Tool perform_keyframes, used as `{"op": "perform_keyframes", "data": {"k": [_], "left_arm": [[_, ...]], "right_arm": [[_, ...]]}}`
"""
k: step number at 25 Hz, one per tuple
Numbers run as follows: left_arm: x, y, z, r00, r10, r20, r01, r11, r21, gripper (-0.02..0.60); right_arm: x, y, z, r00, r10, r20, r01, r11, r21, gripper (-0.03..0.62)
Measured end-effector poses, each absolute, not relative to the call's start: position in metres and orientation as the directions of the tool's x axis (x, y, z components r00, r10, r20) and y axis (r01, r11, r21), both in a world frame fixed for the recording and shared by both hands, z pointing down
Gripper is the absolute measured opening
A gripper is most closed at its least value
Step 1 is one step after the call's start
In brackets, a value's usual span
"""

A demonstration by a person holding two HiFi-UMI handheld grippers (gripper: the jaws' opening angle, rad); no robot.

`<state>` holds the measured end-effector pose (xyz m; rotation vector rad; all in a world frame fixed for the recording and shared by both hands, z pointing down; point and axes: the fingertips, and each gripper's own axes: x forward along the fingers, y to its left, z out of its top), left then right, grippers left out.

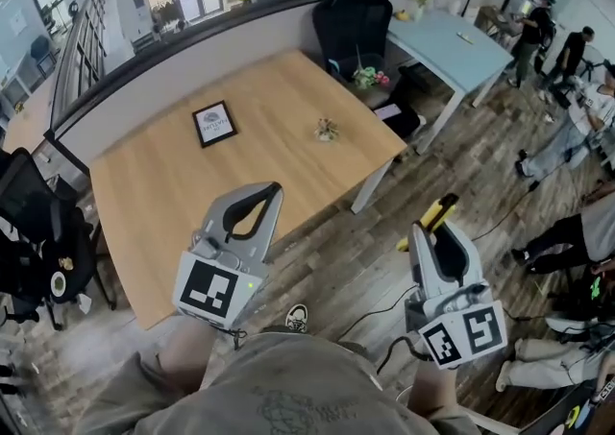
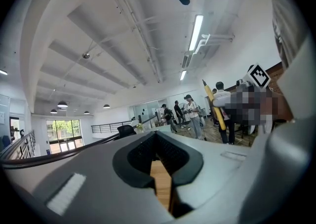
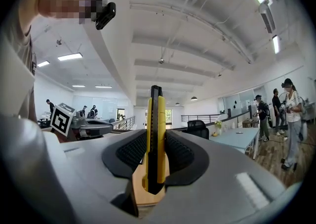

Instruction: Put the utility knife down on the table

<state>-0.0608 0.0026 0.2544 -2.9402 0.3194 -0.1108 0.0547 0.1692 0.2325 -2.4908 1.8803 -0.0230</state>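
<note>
A yellow and black utility knife (image 1: pixel 438 211) stands up out of my right gripper (image 1: pixel 432 229), which is shut on it and is held over the wood floor to the right of the table. In the right gripper view the knife (image 3: pixel 158 119) sits upright between the black pads of the right gripper (image 3: pixel 156 144). The light wooden table (image 1: pixel 163 193) lies ahead and to the left. My left gripper (image 1: pixel 273 192) hovers over the table's near edge, shut and with nothing in it (image 2: pixel 157 138). The left gripper view also catches the knife (image 2: pixel 213 107).
On the table lie a black framed picture (image 1: pixel 214 123) and a small flower ornament (image 1: pixel 326 129). A black office chair (image 1: pixel 354 18) and a pale blue table (image 1: pixel 448 41) stand beyond. Several people are at the right (image 1: pixel 567 150). Another black chair (image 1: pixel 29 227) is at the left.
</note>
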Motion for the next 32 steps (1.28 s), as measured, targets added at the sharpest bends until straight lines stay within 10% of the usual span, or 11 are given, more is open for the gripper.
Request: {"op": "perform_keyframes", "data": {"k": [32], "left_arm": [[0.171,-0.239,0.286,0.786,-0.601,0.142,-0.576,-0.797,-0.183,0.002]], "right_arm": [[0.346,-0.145,0.272,-0.176,-0.981,0.077,-0.982,0.169,-0.087,0.124]]}}
